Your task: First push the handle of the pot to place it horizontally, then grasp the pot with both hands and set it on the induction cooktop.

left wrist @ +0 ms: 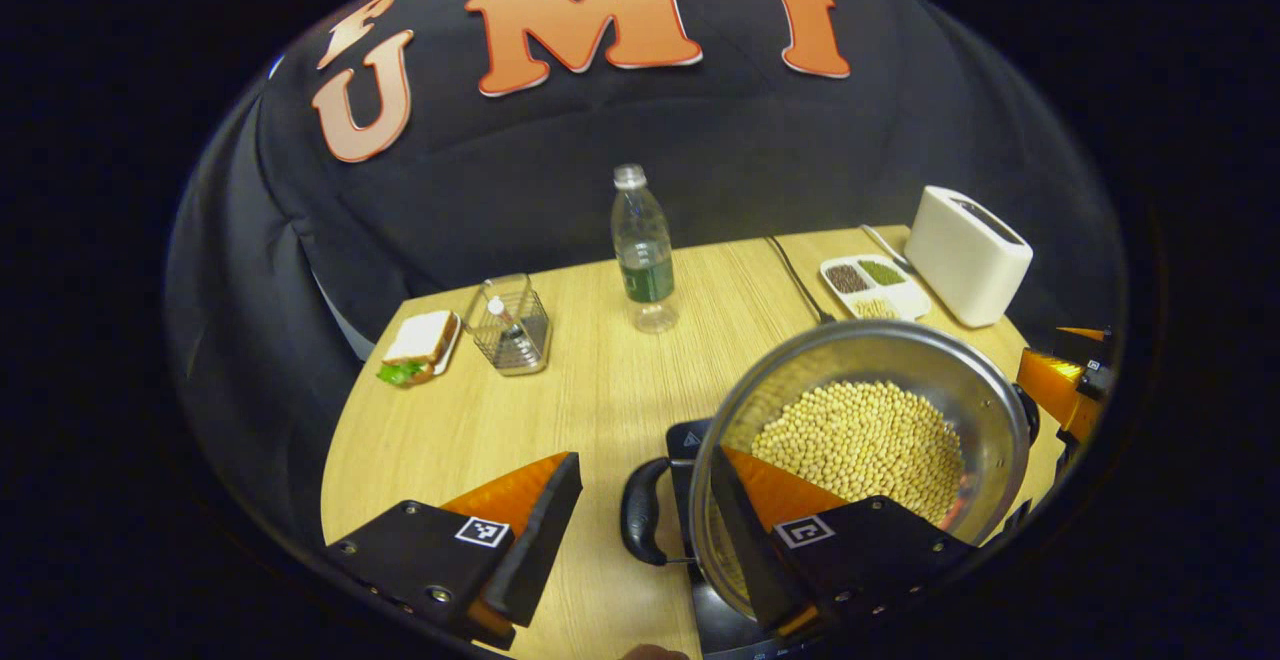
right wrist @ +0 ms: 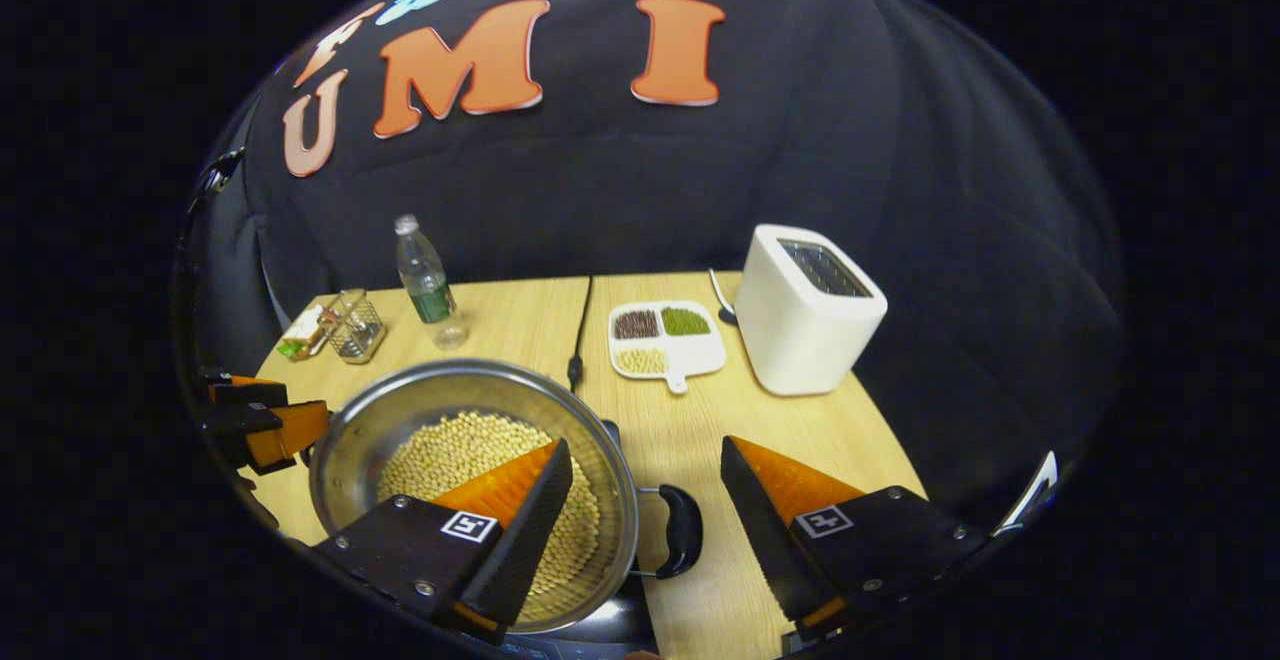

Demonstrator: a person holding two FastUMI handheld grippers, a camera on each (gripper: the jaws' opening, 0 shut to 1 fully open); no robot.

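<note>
Left gripper view: pot (left wrist: 870, 440) handle (left wrist: 642, 512) between parted fingers (left wrist: 545, 530)

Wooden table (right wrist: 790, 440), bottle (right wrist: 428, 285), toaster (right wrist: 805, 325), divided tray (right wrist: 665, 340), sandwich (left wrist: 420, 345), cooktop (left wrist: 690, 440)

No writing is showing clearly enough to read. The water bottle (left wrist: 643, 250) is wearing a green label, its print too small and blurred to make out. Each gripper's fingers are carrying square black-and-white coded markers, bearing no letters or numbers.

Open hand-held gripper (left wrist: 645, 530) straddles pot (left wrist: 870, 440) handle (left wrist: 640, 512).
</note>
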